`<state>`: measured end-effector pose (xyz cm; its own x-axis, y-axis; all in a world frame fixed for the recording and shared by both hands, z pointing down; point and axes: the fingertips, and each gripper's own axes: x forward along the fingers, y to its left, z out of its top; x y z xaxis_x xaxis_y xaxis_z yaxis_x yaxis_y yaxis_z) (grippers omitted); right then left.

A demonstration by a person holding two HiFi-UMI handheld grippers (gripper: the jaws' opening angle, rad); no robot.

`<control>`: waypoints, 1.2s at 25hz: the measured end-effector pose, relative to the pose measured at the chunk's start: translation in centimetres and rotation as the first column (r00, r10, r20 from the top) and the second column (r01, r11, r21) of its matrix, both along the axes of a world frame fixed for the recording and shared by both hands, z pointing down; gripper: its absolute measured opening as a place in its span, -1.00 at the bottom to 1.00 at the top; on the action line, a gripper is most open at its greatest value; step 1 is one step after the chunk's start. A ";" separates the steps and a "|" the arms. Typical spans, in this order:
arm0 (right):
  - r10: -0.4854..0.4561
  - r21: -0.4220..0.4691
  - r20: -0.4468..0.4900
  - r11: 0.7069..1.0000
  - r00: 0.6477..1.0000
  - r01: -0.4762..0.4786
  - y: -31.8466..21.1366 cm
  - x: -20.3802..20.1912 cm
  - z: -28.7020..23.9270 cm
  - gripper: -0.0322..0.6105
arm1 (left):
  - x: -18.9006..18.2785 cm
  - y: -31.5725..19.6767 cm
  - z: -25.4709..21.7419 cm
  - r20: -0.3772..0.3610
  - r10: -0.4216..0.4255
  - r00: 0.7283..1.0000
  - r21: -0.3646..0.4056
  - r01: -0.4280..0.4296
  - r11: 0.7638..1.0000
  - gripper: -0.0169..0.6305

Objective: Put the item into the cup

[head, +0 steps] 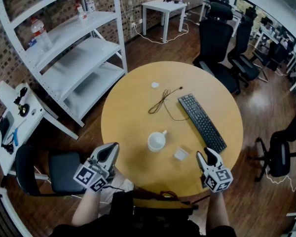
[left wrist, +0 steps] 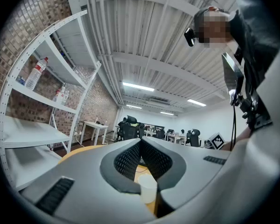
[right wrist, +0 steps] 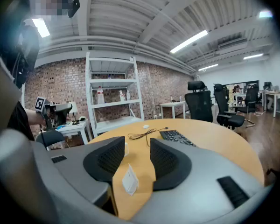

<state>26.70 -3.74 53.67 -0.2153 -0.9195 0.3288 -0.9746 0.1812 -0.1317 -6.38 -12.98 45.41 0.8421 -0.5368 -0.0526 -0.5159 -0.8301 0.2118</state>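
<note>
Looking down on a round wooden table (head: 133, 98), with a white shelf unit (head: 74, 58) beyond its far left edge. Toward the right edge, a black keyboard (head: 202, 122) lying aslant, seen past the pads in the right gripper view (right wrist: 176, 136).

Reaching in from the near edge with both forearms, one gripper in each hand. At the near left edge, the left gripper (head: 112, 148) tilted inward toward the table's middle, claw pressed together at the tips (left wrist: 141, 143), pinching nothing. At the near right edge, the right gripper (head: 207, 154) pointed away from the body, claw spread (right wrist: 136, 143), pads clear of everything.

Near the middle, a thin dark cable (head: 163, 101) loosely looped. Nearer the near edge, the white cup (head: 157, 141) upright, also showing low in the left gripper view (left wrist: 147, 189). Just right of the cup, the item (head: 180, 154), a small white square, flat on the table ahead of the spread claw (right wrist: 129, 181). Toward the far edge, a small white scrap (head: 155, 85).
</note>
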 end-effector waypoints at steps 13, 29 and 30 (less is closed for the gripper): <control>-0.179 -0.359 0.024 0.917 0.984 0.176 -3.9 -4.0 13.6 -0.27 | -3.3 0.0 1.2 0.030 -0.096 0.995 -0.048 0.097 0.994 -0.96; -0.244 -0.327 -0.018 0.918 0.970 0.225 -3.9 -6.1 11.7 -0.83 | -3.1 0.0 2.1 0.025 -0.081 0.996 -0.068 0.083 0.994 -0.96; -0.243 -0.305 -0.028 0.926 0.970 0.223 -4.1 -6.2 10.7 -0.83 | -3.1 -0.1 2.0 0.023 -0.075 0.997 -0.065 0.076 0.995 -0.96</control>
<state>20.49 -7.83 64.32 -0.3810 -0.7037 0.5997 -0.9178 0.3662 -0.1535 -9.45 -13.04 47.43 0.7996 -0.6005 0.0023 -0.5814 -0.7731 0.2535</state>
